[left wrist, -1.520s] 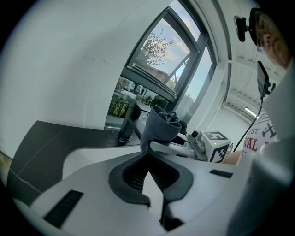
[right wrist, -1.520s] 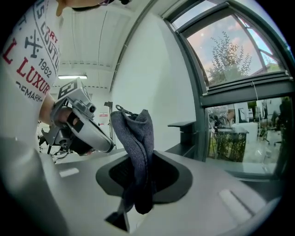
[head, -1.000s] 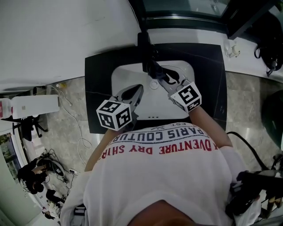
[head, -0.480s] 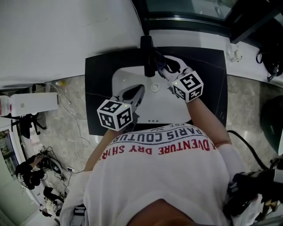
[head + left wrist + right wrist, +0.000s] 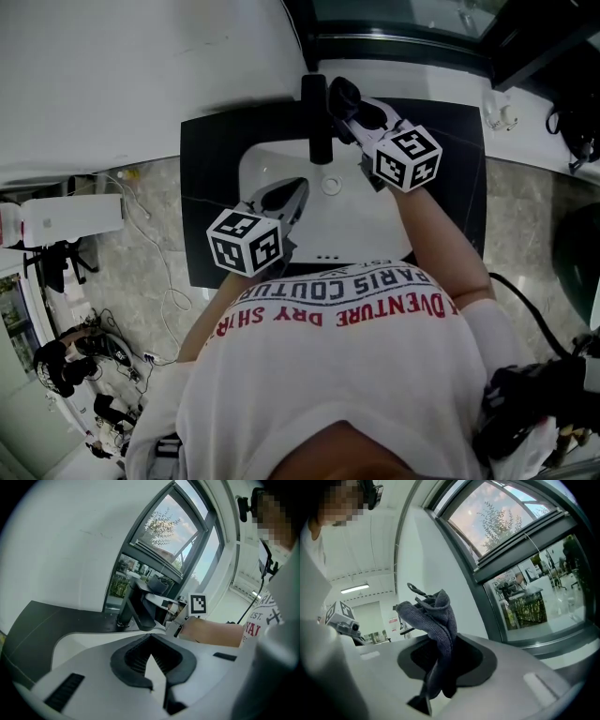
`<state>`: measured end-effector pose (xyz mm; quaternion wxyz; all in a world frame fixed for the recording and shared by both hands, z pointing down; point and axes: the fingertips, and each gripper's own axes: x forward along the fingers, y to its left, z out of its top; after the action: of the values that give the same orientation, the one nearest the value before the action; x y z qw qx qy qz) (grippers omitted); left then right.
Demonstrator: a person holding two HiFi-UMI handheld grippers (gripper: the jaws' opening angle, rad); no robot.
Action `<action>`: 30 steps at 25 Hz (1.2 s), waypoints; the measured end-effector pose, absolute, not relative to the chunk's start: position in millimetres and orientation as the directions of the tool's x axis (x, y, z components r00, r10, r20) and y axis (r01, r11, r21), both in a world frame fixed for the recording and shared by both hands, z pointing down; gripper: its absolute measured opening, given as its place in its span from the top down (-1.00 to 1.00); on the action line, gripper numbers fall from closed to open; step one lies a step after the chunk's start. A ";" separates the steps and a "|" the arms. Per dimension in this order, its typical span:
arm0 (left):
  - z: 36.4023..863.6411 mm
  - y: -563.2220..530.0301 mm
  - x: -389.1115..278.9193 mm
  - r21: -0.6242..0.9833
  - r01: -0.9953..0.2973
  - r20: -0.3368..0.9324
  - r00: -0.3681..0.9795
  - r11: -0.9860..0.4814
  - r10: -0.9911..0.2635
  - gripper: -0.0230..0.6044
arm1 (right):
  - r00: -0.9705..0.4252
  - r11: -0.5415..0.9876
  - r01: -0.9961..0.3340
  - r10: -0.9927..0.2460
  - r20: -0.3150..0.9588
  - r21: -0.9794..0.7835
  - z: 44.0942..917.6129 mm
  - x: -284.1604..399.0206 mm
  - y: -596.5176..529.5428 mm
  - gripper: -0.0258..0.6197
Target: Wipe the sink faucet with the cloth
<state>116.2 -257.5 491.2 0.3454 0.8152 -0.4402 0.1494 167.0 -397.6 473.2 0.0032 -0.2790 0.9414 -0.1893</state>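
The black faucet [image 5: 315, 117] stands at the back of the white sink [image 5: 272, 164]; the left gripper view shows the faucet [image 5: 135, 610] too. My right gripper [image 5: 345, 101] is shut on a dark grey cloth [image 5: 339, 94] just right of the faucet's top; whether they touch cannot be told. In the right gripper view the cloth [image 5: 438, 620] rises bunched out of the right gripper [image 5: 440, 665]. My left gripper [image 5: 284, 199] hangs over the sink's front left, shut with nothing in it. Seen in its own view, the left gripper [image 5: 152, 670] points at the faucet.
The sink sits in a black counter [image 5: 211, 164]. A dark-framed window [image 5: 394, 23] runs behind it, a white wall [image 5: 141, 75] to the left. Small white items [image 5: 497, 114] lie on the ledge at right. Cables trail on the floor [image 5: 159, 272] at left.
My right gripper has moved with the cloth away from me, from over the basin beside the spout up to the faucet's top right. The left gripper has stayed put.
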 end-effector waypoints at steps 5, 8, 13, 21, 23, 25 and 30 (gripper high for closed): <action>492.6 -257.7 112.4 0.432 -0.823 0.550 0.565 -0.370 -0.614 0.92 | -0.849 0.758 -0.497 -0.526 0.054 -0.422 460.2 175.7 -406.0 0.67; 494.0 -257.5 109.5 0.434 -0.824 0.551 0.563 -0.365 -0.616 0.92 | -0.847 0.749 -0.483 -0.531 0.026 -0.454 445.7 180.0 -413.7 0.67; 496.4 -255.9 106.3 0.439 -0.823 0.551 0.564 -0.361 -0.616 0.92 | -0.855 0.746 -0.437 -0.518 -0.024 -0.503 425.3 175.8 -419.6 0.67; 500.9 -256.8 97.6 0.439 -0.830 0.554 0.552 -0.344 -0.624 0.92 | -0.854 0.728 -0.460 -0.520 0.028 -0.509 446.4 167.9 -424.9 0.67; 502.5 -257.4 95.8 0.438 -0.832 0.555 0.549 -0.341 -0.625 0.92 | -0.853 0.718 -0.473 -0.518 0.061 -0.511 458.4 167.5 -427.0 0.67; 504.6 -258.1 95.1 0.442 -0.831 0.558 0.550 -0.338 -0.622 0.92 | -0.848 0.701 -0.499 -0.516 0.119 -0.510 475.6 165.9 -429.2 0.67; 511.0 -261.6 95.2 0.449 -0.828 0.563 0.555 -0.336 -0.612 0.92 | -0.813 0.644 -0.576 -0.516 0.270 -0.503 522.2 162.1 -432.8 0.67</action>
<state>95.2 -261.6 511.0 0.3623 0.8038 -0.4479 0.1486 162.1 -432.8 522.2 -0.0508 -0.3016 0.9053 -0.2947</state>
